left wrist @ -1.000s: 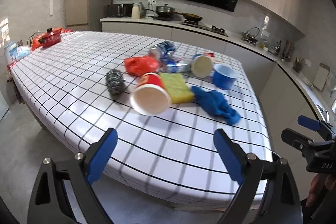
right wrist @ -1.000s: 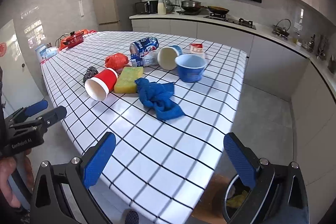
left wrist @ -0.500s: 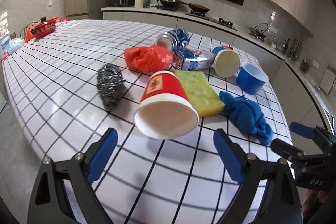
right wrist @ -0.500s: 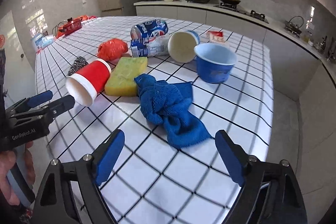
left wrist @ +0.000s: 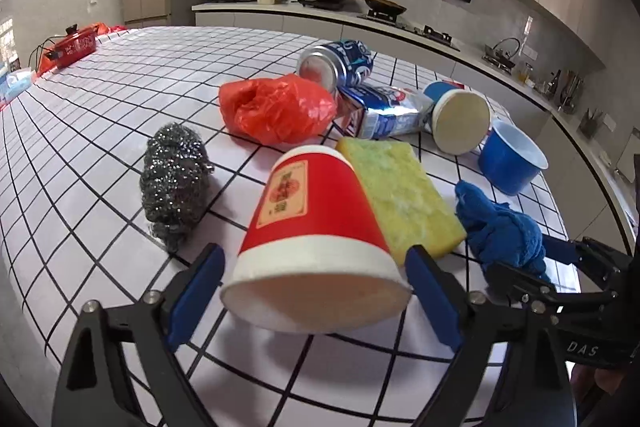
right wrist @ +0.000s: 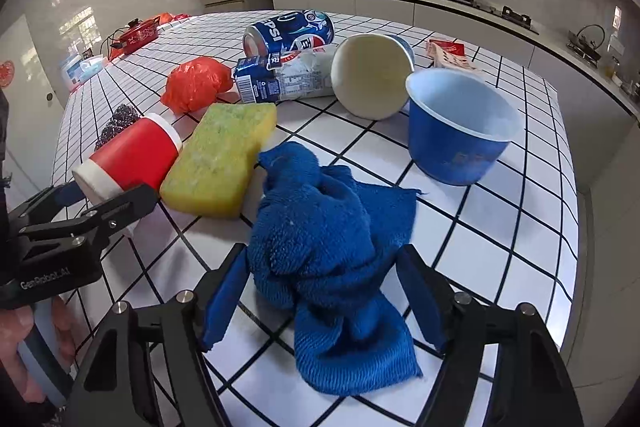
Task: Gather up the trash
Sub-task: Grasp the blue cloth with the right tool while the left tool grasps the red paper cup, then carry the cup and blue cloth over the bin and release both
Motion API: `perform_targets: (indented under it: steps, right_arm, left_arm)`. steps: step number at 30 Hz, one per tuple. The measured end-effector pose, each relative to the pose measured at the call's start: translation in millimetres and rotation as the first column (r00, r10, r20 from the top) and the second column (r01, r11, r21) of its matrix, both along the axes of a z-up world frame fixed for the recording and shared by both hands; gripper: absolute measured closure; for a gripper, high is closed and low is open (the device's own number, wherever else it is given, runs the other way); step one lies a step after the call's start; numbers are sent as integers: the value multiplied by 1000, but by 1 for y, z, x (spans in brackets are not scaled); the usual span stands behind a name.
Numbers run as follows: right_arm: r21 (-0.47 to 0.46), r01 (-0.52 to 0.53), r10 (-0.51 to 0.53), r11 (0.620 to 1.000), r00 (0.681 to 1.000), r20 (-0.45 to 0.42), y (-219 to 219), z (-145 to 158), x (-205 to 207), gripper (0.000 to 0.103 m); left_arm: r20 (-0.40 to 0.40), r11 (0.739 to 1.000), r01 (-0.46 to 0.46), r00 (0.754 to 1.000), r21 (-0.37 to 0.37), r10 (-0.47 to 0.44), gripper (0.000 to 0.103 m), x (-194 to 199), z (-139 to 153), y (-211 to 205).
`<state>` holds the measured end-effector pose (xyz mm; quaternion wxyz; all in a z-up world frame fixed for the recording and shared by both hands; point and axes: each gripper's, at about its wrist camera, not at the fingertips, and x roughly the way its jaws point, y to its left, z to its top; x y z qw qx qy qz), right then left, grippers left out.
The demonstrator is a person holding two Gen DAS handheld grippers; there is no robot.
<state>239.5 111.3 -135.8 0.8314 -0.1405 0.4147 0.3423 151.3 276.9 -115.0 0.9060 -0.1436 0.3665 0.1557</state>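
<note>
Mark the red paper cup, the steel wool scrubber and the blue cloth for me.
red paper cup (left wrist: 316, 211), left wrist view, on its red side wall.
steel wool scrubber (left wrist: 174, 179), left wrist view, middle of the ball.
blue cloth (right wrist: 320, 227), right wrist view, on the bunched middle.

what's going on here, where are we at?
Trash pickup on the checked table. A person holds a gripper in each hand. The left gripper is open, its fingers either side of the rim of a tipped red paper cup, not clamped yet. The right gripper is open around a crumpled blue cloth. Sponge, scrubber, red bag, can and two more cups lie untouched.
</note>
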Motion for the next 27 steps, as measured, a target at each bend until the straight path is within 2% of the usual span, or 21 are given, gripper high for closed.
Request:
perform_targets:
  steps: [1,2,5,11,20,27]
  right_arm:
    - [3,-3,3,1000,1000,-5,0,-1,1,37]
    - [14,-11,11,1000,1000,-20,0,-1,1,53]
    - [31,-10,11,999,1000,-28,-1,-1,0,57]
    - [63,-6,8,998,999,-35,-11,4,-5,63]
    - [96,13,-12,995,1000,-7,-34,21,-18,66]
    - [113,54,-58,992,998,34,-74,49,-34,66]
  left_arm:
    - [2,1000,9,1000,-17,-9,27,0,-1,1]
    - [11,999,19,1000,-27,-19,30,-3,0,2]
    - [34,1000,26,999,-15,-26,39,-9,5,1]
    - [57,1000,30,998,-9,-29,44,-19,14,-3]
    - [88,998,60,994,7,-60,44,-26,29,-17]
    - [115,993,116,987,9,-116,44,-34,45,-42]
